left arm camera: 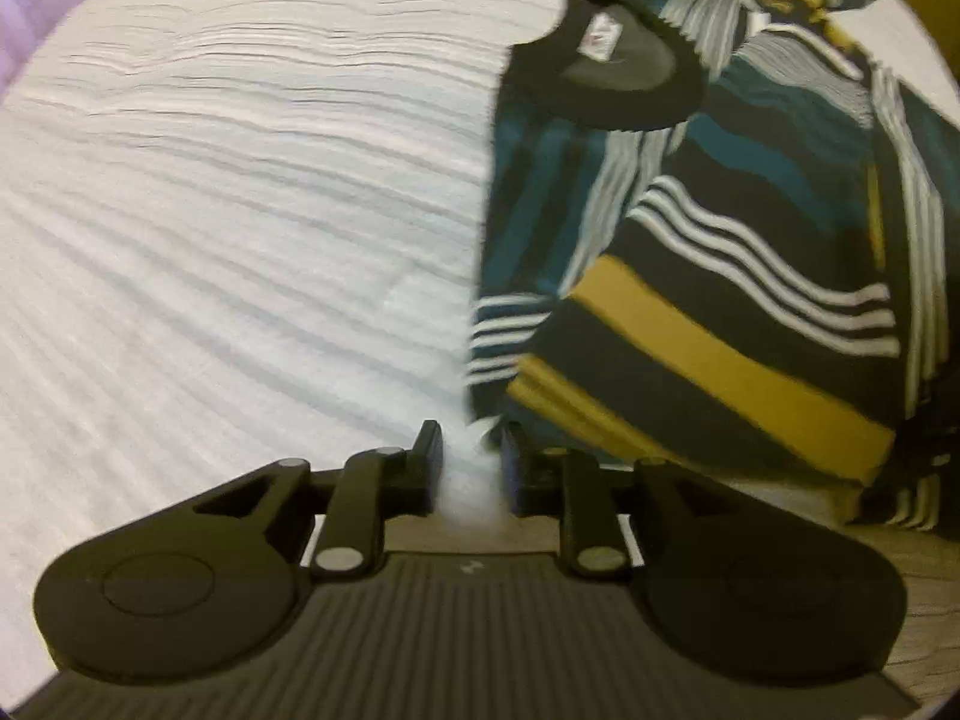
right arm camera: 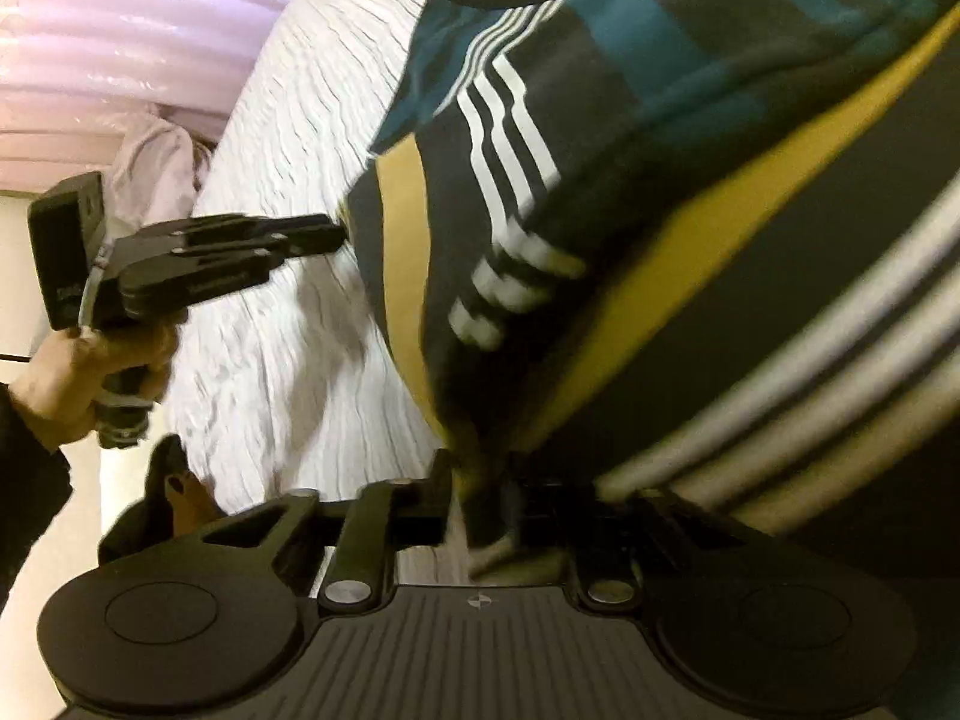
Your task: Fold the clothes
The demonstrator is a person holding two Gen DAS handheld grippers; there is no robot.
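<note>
Left wrist view: a striped knit sweater (left arm camera: 708,252) in black, teal, mustard and white is seen spread on a white ribbed bedspread (left arm camera: 240,210), its lower corner lying just beside the left tool (left arm camera: 471,462), whose jaws are narrowly parted over bare bedspread, nothing pinched. In the right wrist view, the sweater's hem is pinched by the right tool (right arm camera: 480,504), while the hand-held left tool is seen touching the sweater's far edge.

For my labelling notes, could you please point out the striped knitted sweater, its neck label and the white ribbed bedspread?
Striped knitted sweater (left arm camera: 720,354): left wrist view, mustard band.
Neck label (left arm camera: 602,36): left wrist view, label middle.
White ribbed bedspread (left arm camera: 240,210): left wrist view, bare area.
</note>
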